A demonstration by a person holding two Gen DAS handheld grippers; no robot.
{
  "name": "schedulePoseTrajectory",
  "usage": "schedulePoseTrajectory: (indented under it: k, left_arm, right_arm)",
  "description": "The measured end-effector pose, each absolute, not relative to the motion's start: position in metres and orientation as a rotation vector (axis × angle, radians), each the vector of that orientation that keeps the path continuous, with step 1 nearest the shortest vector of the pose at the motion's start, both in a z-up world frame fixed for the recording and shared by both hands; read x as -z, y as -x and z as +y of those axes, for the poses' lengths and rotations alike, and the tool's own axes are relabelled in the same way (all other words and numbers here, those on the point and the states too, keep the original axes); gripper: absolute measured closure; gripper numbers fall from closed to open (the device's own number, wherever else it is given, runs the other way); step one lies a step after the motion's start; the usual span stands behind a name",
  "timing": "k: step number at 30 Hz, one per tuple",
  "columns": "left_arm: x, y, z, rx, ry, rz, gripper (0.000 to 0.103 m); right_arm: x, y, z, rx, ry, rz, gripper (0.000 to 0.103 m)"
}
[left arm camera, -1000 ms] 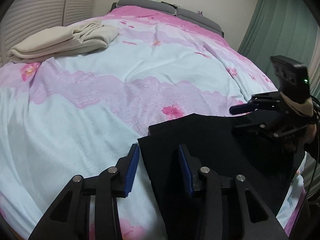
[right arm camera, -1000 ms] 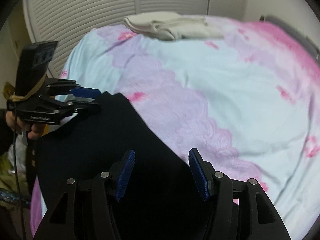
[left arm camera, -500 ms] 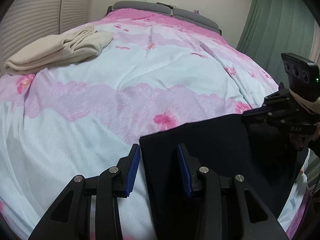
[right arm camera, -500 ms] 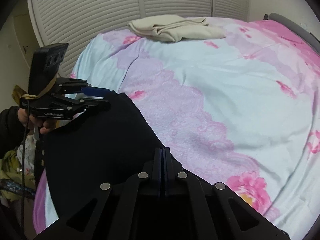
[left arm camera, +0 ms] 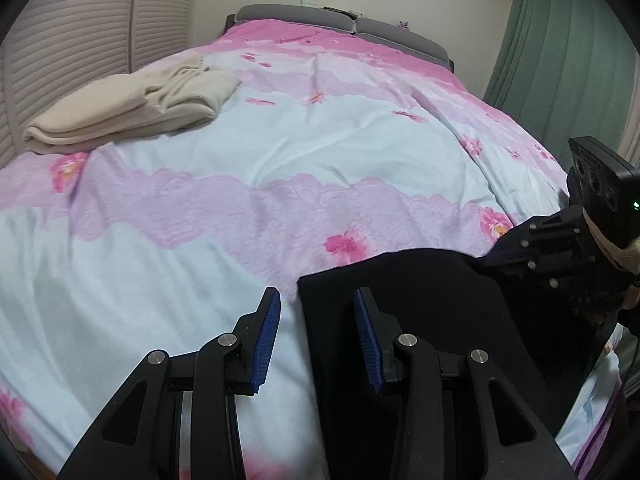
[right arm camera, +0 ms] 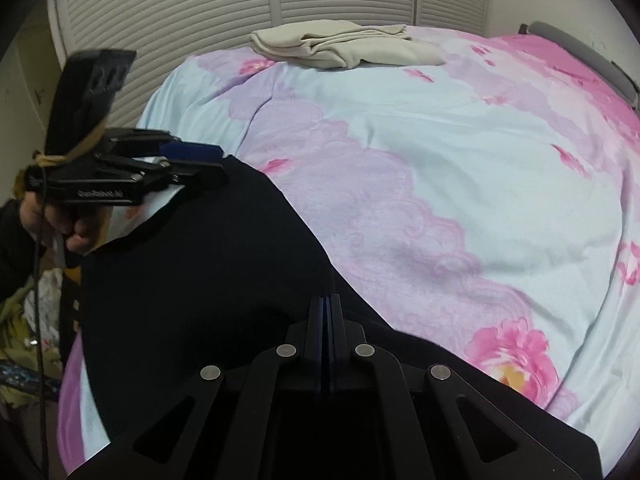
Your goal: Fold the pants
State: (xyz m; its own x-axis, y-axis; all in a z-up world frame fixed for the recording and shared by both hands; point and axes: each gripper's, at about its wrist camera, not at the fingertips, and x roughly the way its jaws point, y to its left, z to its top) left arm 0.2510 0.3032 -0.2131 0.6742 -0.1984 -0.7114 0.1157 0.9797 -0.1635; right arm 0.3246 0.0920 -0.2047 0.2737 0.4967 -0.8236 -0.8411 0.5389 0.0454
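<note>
Now: right gripper (right arm camera: 325, 312) jaws pressed together, pinching the edge of the black folded cloth pants (left arm camera: 420, 300) | left gripper (left arm camera: 316, 336) jaws apart, one on each side of the pants' left edge | pants lie flat at the near end of the pink and blue flowery bed (left arm camera: 280, 160) | folded cream blanket (left arm camera: 132, 108) far back.

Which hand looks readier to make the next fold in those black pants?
Probably the right tool: it is shut on the black pants at their edge. The left tool is open, straddling their corner, gripping nothing.
</note>
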Motion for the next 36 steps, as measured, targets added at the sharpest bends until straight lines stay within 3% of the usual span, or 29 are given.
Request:
schedulePoseTrajectory:
  k: [4, 6, 7, 11, 13, 15, 20, 28, 36]
  left_arm:
    - [0.197, -0.238, 0.297, 0.153, 0.046, 0.798, 0.065]
    - [0.184, -0.231, 0.289, 0.148, 0.023, 0.779, 0.065]
    - [0.176, -0.227, 0.282, 0.151, 0.015, 0.766, 0.065]
    - [0.146, -0.213, 0.243, 0.178, -0.018, 0.726, 0.062]
    - [0.132, -0.206, 0.216, 0.208, -0.031, 0.703, 0.055]
    - [0.122, -0.202, 0.19, 0.244, -0.041, 0.685, 0.051]
    - [0.11, -0.203, 0.105, 0.373, -0.09, 0.675, 0.048]
    - [0.109, -0.236, -0.031, 0.567, -0.103, 0.691, 0.048]
    - [0.095, -0.295, -0.159, 0.698, -0.111, 0.688, 0.048]
  right_arm:
    - [0.196, -0.325, 0.085, -0.876, 0.423, 0.865, 0.096]
    - [0.186, -0.321, 0.076, -0.813, 0.427, 0.826, 0.068]
    - [0.18, -0.318, 0.07, -0.796, 0.426, 0.803, 0.064]
    - [0.151, -0.299, 0.033, -0.714, 0.372, 0.725, 0.061]
    - [0.136, -0.288, 0.01, -0.676, 0.322, 0.703, 0.059]
    - [0.121, -0.272, -0.019, -0.616, 0.273, 0.677, 0.047]
    - [0.092, -0.224, -0.098, -0.444, 0.195, 0.615, 0.031]
    - [0.077, -0.186, -0.252, -0.114, 0.109, 0.662, 0.031]
    - [0.067, -0.21, -0.401, 0.091, -0.099, 0.718, 0.031]
